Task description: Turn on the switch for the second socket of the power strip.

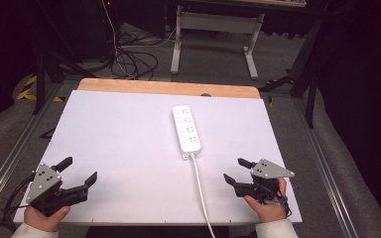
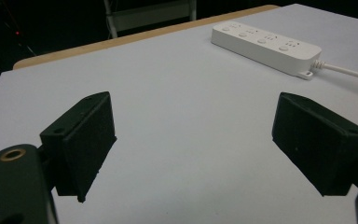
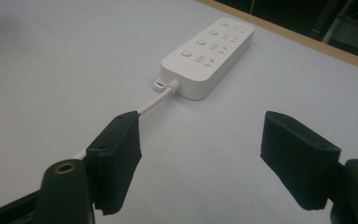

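A white power strip point(image 1: 187, 128) with several sockets and round buttons lies lengthwise in the middle of the white table top point(image 1: 119, 144). Its white cord point(image 1: 201, 191) runs from its near end down to the table's front edge. My left gripper point(image 1: 79, 169) rests at the front left corner, open, nothing between its jaws. My right gripper point(image 1: 235, 171) sits at the front right, open and empty, just right of the cord. In the left gripper view the power strip point(image 2: 265, 46) is far up at the right. In the right gripper view the power strip point(image 3: 209, 56) lies ahead and the cord point(image 3: 156, 100) passes behind the left jaw.
A wooden edge point(image 1: 168, 88) borders the table's far side. Beyond it on the floor are tangled cables point(image 1: 134, 62) and a white desk frame point(image 1: 213, 34). Metal rails point(image 1: 10, 153) run along both sides of the table.
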`<state>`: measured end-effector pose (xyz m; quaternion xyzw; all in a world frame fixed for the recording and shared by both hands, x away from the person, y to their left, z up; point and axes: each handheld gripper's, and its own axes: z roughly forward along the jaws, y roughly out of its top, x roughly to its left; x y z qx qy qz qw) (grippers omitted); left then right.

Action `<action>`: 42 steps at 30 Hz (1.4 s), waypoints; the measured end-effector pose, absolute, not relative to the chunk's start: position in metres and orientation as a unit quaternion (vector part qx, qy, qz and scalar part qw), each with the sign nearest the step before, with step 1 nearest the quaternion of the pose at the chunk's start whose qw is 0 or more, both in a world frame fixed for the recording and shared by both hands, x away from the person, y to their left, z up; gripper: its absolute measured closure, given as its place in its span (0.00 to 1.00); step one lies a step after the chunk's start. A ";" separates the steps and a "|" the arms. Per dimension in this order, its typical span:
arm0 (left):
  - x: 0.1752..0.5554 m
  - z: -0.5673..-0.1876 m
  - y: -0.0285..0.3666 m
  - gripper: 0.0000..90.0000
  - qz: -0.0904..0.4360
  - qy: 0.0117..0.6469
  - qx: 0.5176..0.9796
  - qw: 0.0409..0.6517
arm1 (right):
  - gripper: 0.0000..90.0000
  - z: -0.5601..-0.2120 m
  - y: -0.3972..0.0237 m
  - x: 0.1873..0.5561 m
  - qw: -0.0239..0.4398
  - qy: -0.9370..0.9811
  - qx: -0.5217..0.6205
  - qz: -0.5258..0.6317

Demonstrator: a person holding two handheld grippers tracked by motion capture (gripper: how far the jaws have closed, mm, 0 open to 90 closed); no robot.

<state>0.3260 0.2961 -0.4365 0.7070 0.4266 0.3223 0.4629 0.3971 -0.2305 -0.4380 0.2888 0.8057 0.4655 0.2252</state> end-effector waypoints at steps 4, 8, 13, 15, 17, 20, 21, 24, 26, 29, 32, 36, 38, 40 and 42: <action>0.325 -0.436 0.296 0.15 0.328 0.424 0.707 0.462 | 0.34 -0.438 -0.230 0.398 0.224 0.808 0.283 0.465; 0.325 -0.436 0.295 0.15 0.329 0.425 0.707 0.459 | 0.36 -0.434 -0.229 0.398 0.222 0.812 0.283 0.460; 0.325 -0.436 0.295 0.15 0.331 0.427 0.706 0.458 | 0.39 -0.429 -0.228 0.400 0.217 0.817 0.278 0.456; 0.325 -0.436 0.295 0.15 0.332 0.428 0.705 0.457 | 0.41 -0.425 -0.228 0.403 0.212 0.820 0.278 0.454; 0.325 -0.436 0.295 0.15 0.332 0.428 0.706 0.457 | 0.42 -0.422 -0.227 0.405 0.211 0.821 0.280 0.451; 0.326 -0.436 0.295 0.15 0.333 0.430 0.706 0.454 | 0.42 -0.419 -0.225 0.407 0.206 0.821 0.289 0.448; 0.326 -0.437 0.295 0.15 0.333 0.432 0.705 0.453 | 0.43 -0.416 -0.223 0.408 0.204 0.820 0.291 0.449; 0.326 -0.437 0.294 0.15 0.331 0.433 0.706 0.452 | 0.44 -0.410 -0.222 0.411 0.203 0.819 0.294 0.449; 0.326 -0.437 0.294 0.15 0.330 0.433 0.707 0.452 | 0.44 -0.404 -0.221 0.414 0.202 0.818 0.296 0.449; 0.326 -0.437 0.294 0.15 0.331 0.432 0.707 0.452 | 0.44 -0.396 -0.218 0.419 0.202 0.820 0.293 0.448; 0.326 -0.437 0.294 0.15 0.331 0.435 0.706 0.451 | 0.44 -0.388 -0.214 0.425 0.203 0.825 0.291 0.441; 0.327 -0.437 0.294 0.16 0.331 0.435 0.706 0.451 | 0.44 -0.382 -0.209 0.430 0.203 0.827 0.287 0.439; 0.327 -0.437 0.294 0.16 0.331 0.434 0.706 0.451 | 0.44 -0.378 -0.205 0.435 0.208 0.829 0.283 0.436; 0.327 -0.437 0.294 0.16 0.331 0.434 0.707 0.450 | 0.44 -0.377 -0.203 0.436 0.208 0.829 0.282 0.435; 0.327 -0.437 0.294 0.16 0.331 0.435 0.707 0.450 | 0.44 -0.375 -0.202 0.440 0.208 0.829 0.281 0.436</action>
